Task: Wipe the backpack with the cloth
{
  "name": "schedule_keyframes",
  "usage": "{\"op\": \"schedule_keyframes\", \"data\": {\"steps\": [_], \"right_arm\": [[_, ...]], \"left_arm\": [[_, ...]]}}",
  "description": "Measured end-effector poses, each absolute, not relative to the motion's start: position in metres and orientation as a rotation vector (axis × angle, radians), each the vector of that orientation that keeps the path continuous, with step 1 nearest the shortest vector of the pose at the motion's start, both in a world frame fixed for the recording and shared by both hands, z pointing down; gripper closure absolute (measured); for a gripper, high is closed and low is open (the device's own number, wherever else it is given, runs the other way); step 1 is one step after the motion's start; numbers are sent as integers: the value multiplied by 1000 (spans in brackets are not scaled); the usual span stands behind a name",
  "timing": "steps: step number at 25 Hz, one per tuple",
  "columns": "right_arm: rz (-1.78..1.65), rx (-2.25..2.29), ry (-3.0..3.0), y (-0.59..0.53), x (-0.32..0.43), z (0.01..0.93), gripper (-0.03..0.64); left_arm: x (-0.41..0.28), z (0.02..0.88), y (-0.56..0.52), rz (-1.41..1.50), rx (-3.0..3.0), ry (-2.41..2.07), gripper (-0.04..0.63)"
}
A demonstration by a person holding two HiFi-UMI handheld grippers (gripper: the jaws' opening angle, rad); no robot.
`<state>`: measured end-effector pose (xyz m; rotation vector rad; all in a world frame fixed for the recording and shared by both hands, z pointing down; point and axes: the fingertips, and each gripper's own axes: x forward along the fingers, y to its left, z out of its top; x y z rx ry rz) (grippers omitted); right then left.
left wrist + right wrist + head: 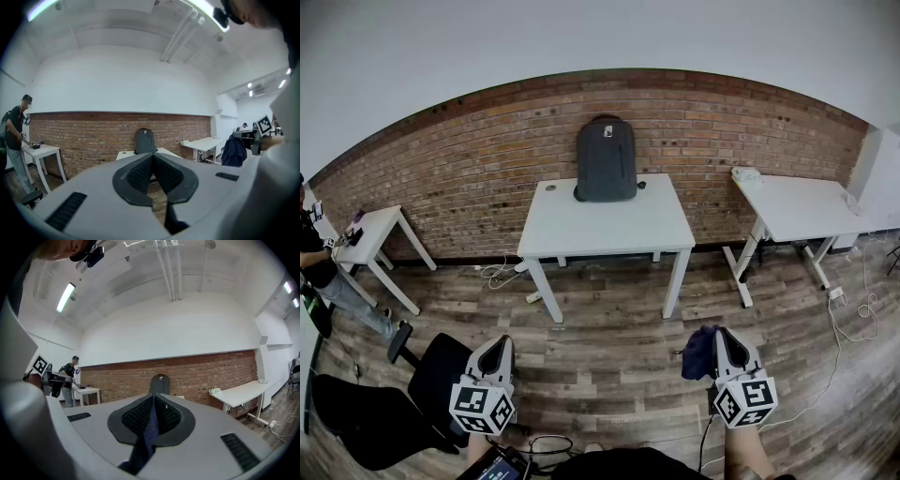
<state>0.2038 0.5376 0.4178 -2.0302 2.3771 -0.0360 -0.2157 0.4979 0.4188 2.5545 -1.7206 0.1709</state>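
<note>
Backpack (pixel 606 159) on middle table (pixel 609 230), chair (pixel 439 373) by left gripper (pixel 497 346), cloth (pixel 698 352) in right gripper (pixel 721 337)

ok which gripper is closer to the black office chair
Left. The left gripper hangs right beside the black office chair; the right gripper, shut on a dark blue cloth, is far off to the chair's right.

Office/lab rm: white desks (pixel 609 225), brick wall (pixel 469 159), office chair (pixel 441 370).
</note>
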Motion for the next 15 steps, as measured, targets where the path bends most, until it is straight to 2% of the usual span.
{"op": "schedule_keyframes", "data": {"steps": [15], "right_arm": [[-20, -1952, 2443, 531, 256, 417, 606]], "left_arm": [[-156, 431, 518, 181, 2513, -1749, 598]]}}
